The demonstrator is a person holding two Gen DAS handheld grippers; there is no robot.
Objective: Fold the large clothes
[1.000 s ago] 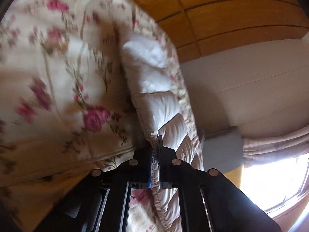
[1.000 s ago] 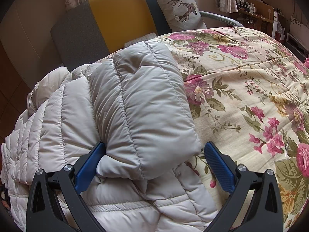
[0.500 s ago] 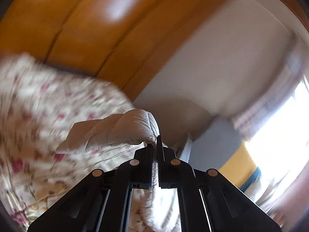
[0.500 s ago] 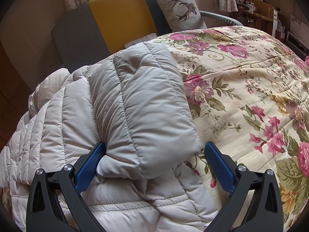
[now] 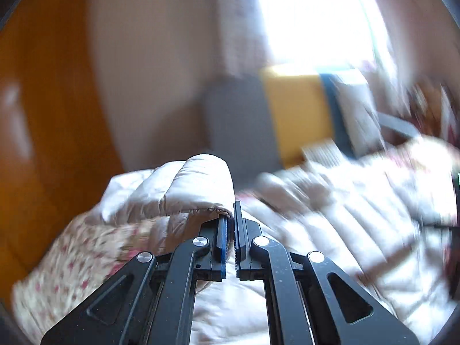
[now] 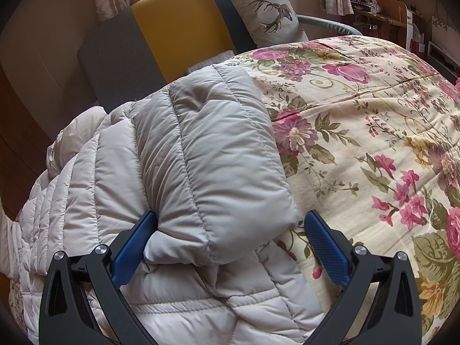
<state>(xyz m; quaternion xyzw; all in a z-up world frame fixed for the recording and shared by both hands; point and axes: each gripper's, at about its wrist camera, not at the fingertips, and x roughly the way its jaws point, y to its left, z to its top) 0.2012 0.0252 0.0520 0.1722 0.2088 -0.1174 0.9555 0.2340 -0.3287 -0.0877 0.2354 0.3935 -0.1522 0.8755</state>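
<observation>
A pale grey quilted puffer jacket [image 6: 207, 158] lies on a floral bedspread [image 6: 359, 143]. One folded-over sleeve of it rests on the jacket's body. My right gripper [image 6: 230, 221] is open and straddles that sleeve's end; the left blue pad [image 6: 135, 241] sits against the sleeve, the right pad [image 6: 325, 247] stands clear of it. In the blurred left wrist view, my left gripper [image 5: 231, 215] is shut on a stitched edge of the jacket [image 5: 195, 184], which is lifted and drapes to the left of the jaws. The rest of the jacket [image 5: 330, 215] spreads out below.
A grey, yellow and blue headboard [image 6: 178, 28] with a deer-print pillow [image 6: 264, 11] stands behind the jacket. Curtains and a bright window [image 5: 316, 14] are beyond. An orange wooden wardrobe [image 5: 43, 115] rises at the left. Cluttered shelves [image 6: 385, 8] stand far right.
My left gripper swung up and across with the jacket edge pinched, rolling so that its view went from bedspread and ceiling to headboard and window. The right gripper and sleeve stayed still.
</observation>
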